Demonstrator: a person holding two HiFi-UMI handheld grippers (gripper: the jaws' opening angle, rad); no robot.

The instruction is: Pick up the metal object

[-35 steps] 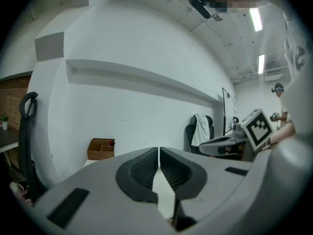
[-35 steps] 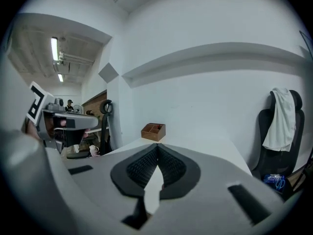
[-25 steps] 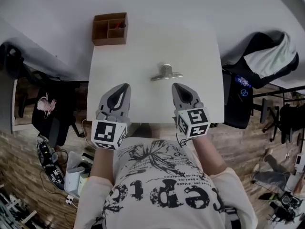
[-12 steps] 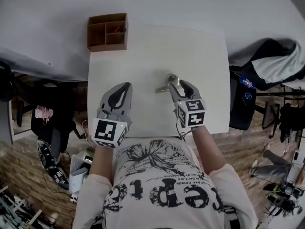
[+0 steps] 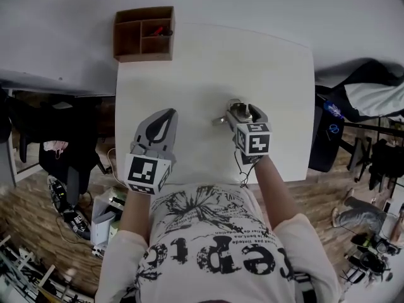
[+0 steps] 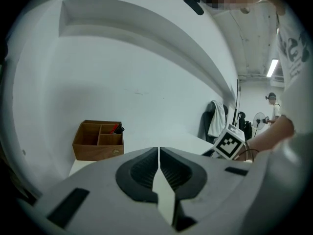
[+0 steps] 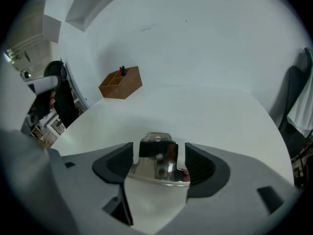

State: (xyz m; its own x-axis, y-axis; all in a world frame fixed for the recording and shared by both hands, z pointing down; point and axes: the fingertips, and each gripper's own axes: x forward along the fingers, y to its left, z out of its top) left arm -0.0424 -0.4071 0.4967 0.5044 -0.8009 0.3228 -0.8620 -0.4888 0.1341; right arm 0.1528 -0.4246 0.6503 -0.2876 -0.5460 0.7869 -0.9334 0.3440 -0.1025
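Observation:
The shiny metal object (image 5: 221, 118) lies on the white table (image 5: 208, 55), right of the middle. My right gripper (image 5: 242, 113) is down over it. In the right gripper view the metal object (image 7: 157, 166) stands between the two dark pads (image 7: 117, 164), with a narrow gap on each side. Those jaws are opening and do not press on it. My left gripper (image 5: 163, 120) hovers over the table's near left part, shut with nothing in it; its jaws (image 6: 159, 153) meet in the left gripper view.
A brown wooden organiser box (image 5: 144, 33) with a red item in one compartment stands at the table's far left corner, also seen as the box (image 6: 98, 140) and the box (image 7: 121, 83). A dark chair with clothing (image 5: 372, 96) stands right of the table.
My right gripper has moved forward from the near edge onto the metal object, and its jaws have gone from shut to wide. The left gripper has hardly moved.

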